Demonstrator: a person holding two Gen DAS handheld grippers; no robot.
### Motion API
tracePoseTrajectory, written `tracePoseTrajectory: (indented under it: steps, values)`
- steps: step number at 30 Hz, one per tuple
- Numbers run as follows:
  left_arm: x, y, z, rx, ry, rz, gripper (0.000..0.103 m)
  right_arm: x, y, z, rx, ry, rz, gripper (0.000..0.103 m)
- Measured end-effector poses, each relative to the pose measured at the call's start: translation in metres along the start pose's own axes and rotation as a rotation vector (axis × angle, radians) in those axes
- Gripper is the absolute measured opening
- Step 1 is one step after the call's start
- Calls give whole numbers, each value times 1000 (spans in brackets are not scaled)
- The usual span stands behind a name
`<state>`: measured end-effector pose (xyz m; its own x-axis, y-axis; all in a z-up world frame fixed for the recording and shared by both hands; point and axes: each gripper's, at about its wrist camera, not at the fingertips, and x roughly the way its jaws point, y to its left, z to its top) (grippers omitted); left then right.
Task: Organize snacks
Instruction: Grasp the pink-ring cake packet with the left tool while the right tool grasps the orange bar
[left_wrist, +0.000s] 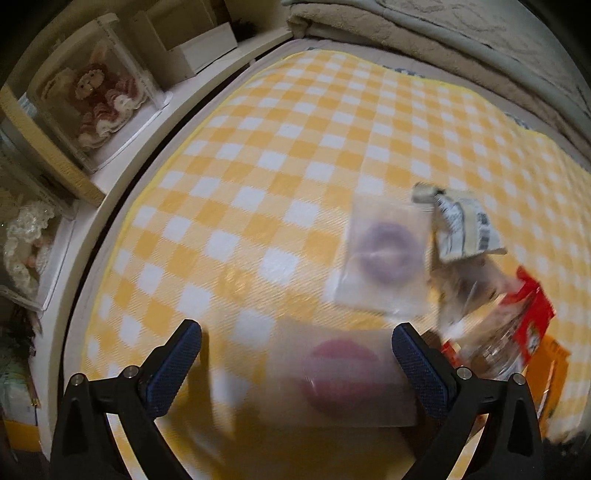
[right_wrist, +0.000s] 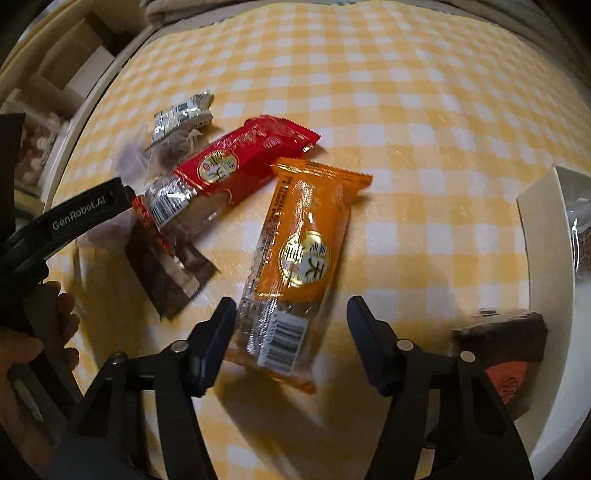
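1. Surface: a yellow-and-white checked cloth (left_wrist: 280, 155) is spread over what appears to be a bed; no bench is seen. A shelf with a boxed plush toy (left_wrist: 98, 96) stands at far left.
2. Left hand-held gripper (left_wrist: 297, 356): jaws stand fully apart, nothing gripped. A clear packet with a pink ring-shaped snack (left_wrist: 341, 373) lies between the fingers, strongly blurred; contact cannot be told.
3. A second clear packet with a purple ring (left_wrist: 388, 251) lies just beyond it, beside a silver-wrapped snack (left_wrist: 461, 229).
4. In the right wrist view a red packet (right_wrist: 243, 162) and a brown packet (right_wrist: 166, 273) overlap in a loose pile left of centre.
5. Right hand-held gripper (right_wrist: 291, 343): jaws about half open, straddling the barcode end of the orange packet (right_wrist: 295, 266). The pads are not seen pressing on it.
6. A white tray (right_wrist: 546, 236) at right already holds dark-wrapped snacks (right_wrist: 506, 339); judged the destination.
7. Risk, left: the slippery film may buckle or slide out of the closing jaws, or the cloth may be pinched with it.
8. Risk, right: a grip at the very end may let the orange packet swing and slip, or catch the tray's rim.
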<state>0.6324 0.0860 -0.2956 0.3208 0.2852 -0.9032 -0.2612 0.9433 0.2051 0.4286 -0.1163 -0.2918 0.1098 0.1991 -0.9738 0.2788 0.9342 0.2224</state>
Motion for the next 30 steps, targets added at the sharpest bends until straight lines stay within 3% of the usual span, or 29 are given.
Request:
tracePoseTrajectory:
  steps: [4,12,23,30]
  values:
    - [-2,14,-5,-11,-3,26,103,-9,-16,-7,-23,22,0,46]
    - [-13,38,-26,48,-10,79,103,-30,-45,-25,-92,42,14,43]
    - [-47,66,-57,110,23,-13,100,-53,-63,-54,-290,67,23,43]
    - [-84,67,-63,69,21,-205,81,-66,-68,-71,-400,72,29,42]
